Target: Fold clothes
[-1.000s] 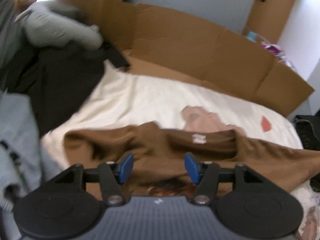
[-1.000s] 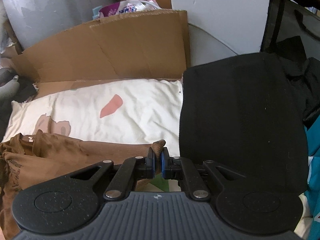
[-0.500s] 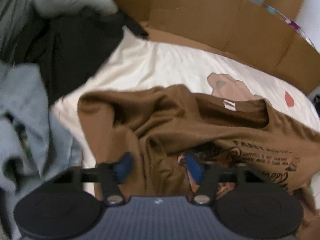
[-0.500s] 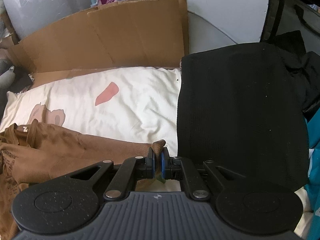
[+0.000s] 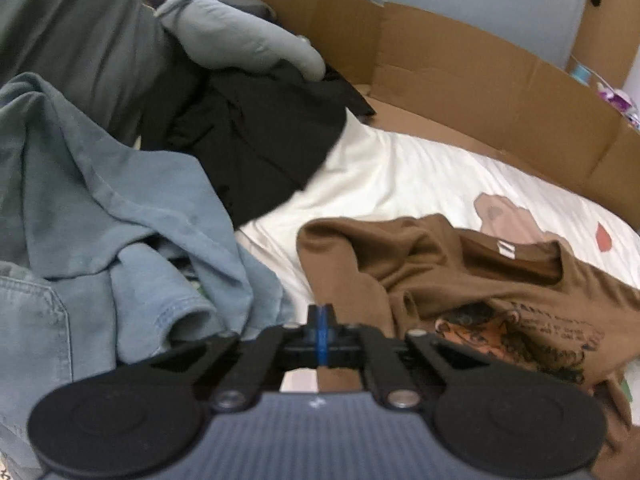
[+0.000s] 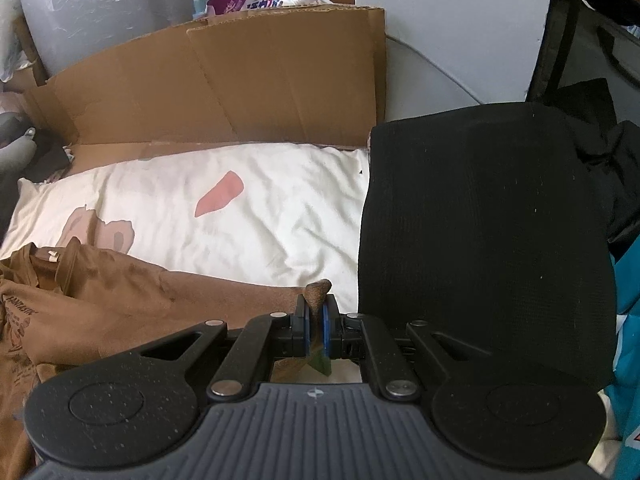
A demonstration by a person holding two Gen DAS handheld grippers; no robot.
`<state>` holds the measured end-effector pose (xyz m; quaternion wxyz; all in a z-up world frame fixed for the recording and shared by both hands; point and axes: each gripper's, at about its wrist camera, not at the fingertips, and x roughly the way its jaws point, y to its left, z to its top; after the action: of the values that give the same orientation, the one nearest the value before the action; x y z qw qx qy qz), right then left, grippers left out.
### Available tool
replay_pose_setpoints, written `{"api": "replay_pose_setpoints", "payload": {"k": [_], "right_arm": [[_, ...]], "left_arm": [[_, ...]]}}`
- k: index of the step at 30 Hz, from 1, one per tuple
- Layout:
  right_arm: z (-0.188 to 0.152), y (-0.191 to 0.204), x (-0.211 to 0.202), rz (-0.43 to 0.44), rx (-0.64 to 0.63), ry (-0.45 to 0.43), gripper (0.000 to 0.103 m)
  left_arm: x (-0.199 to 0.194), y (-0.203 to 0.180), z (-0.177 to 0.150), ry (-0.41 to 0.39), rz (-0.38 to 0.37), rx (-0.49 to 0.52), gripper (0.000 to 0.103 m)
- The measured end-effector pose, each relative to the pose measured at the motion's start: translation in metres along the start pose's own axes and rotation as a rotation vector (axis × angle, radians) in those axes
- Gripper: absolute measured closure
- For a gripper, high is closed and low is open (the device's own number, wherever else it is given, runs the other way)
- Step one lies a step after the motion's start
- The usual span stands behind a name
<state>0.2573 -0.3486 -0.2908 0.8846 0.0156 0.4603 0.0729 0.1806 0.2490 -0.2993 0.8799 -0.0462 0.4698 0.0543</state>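
Observation:
A brown T-shirt (image 5: 460, 276) with an orange and black print lies crumpled on the cream sheet (image 5: 400, 176), to the right in the left wrist view. My left gripper (image 5: 320, 332) is shut at the shirt's lower left edge. Its blue pads meet, and a strip of brown cloth shows just beneath them. In the right wrist view the same brown T-shirt (image 6: 120, 292) stretches out to the left. My right gripper (image 6: 316, 328) is shut on a corner of it, and a nub of brown cloth pokes up between the pads.
A heap of blue-grey denim clothes (image 5: 100, 208), a black garment (image 5: 260, 152) and a grey one (image 5: 240, 36) fill the left side. A cardboard wall (image 6: 240, 88) runs along the back. A folded black garment (image 6: 480, 232) lies to the right, with teal cloth (image 6: 624, 340) beyond it.
My left gripper went from open over the brown T-shirt to shut and swung left, so the clothes heap fills its view. The right gripper kept its grip and did not move.

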Motion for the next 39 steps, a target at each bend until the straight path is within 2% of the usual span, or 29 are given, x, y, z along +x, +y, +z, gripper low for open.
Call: {"api": "replay_pose_setpoints", "payload": {"k": [1,4,5,6,9,10,12,14,16,20,22,25,28,32,34,35,36,39], "right_arm": [[-0.001,0.000,0.000,-0.001,-0.001,0.000,0.099],[-0.003,0.001,0.001,-0.004,-0.006,0.005,0.099],[-0.003,0.000,0.001,-0.004,-0.002,0.010,0.099],[-0.004,0.000,0.002,-0.004,0.000,0.014,0.099],[-0.006,-0.002,0.003,-0.002,-0.003,0.027,0.099],[-0.006,-0.002,0.004,-0.003,-0.005,0.031,0.099],[-0.007,-0.002,0.006,-0.005,-0.008,0.038,0.099],[-0.008,0.000,0.008,-0.007,-0.011,0.044,0.099],[-0.008,0.002,0.010,-0.009,-0.017,0.049,0.099],[-0.009,0.005,0.012,-0.012,-0.032,0.057,0.099],[-0.009,0.006,0.012,-0.015,-0.035,0.060,0.099],[-0.011,0.006,0.014,-0.016,-0.035,0.066,0.099],[-0.012,0.006,0.016,-0.017,-0.032,0.074,0.099],[-0.014,0.007,0.018,-0.016,-0.038,0.081,0.099],[-0.013,0.007,0.019,-0.015,-0.040,0.082,0.099],[-0.013,0.007,0.018,-0.015,-0.038,0.081,0.099],[-0.013,0.007,0.018,-0.015,-0.035,0.080,0.099],[-0.013,0.007,0.018,-0.014,-0.029,0.077,0.099]], "left_arm": [[0.000,-0.002,0.000,0.006,-0.010,0.017,0.100],[0.009,-0.014,-0.001,0.014,0.010,0.068,0.082],[0.013,-0.015,-0.002,0.014,0.021,0.064,0.069],[0.019,-0.013,-0.002,0.009,0.027,0.055,0.061],[0.034,-0.005,-0.001,0.011,0.065,0.035,0.056],[0.038,-0.002,0.000,0.017,0.082,0.035,0.053],[0.046,0.004,0.004,0.029,0.117,0.034,0.035],[0.051,0.008,0.005,0.013,0.206,0.047,0.023],[0.057,0.014,0.006,-0.001,0.258,0.068,0.018],[0.081,0.035,0.009,0.045,0.336,0.033,0.015],[0.095,0.050,0.007,0.097,0.351,-0.045,0.011],[0.101,0.065,0.002,0.102,0.331,-0.145,0.008],[0.104,0.070,-0.001,0.092,0.314,-0.158,0.012],[0.104,0.069,-0.002,0.105,0.327,-0.106,0.033],[0.102,0.064,0.001,0.115,0.343,-0.053,0.048],[0.100,0.061,0.003,0.117,0.355,-0.023,0.066],[0.098,0.059,0.004,0.119,0.375,0.018,0.077],[0.094,0.067,0.005,0.137,0.377,0.054,0.083]]}}
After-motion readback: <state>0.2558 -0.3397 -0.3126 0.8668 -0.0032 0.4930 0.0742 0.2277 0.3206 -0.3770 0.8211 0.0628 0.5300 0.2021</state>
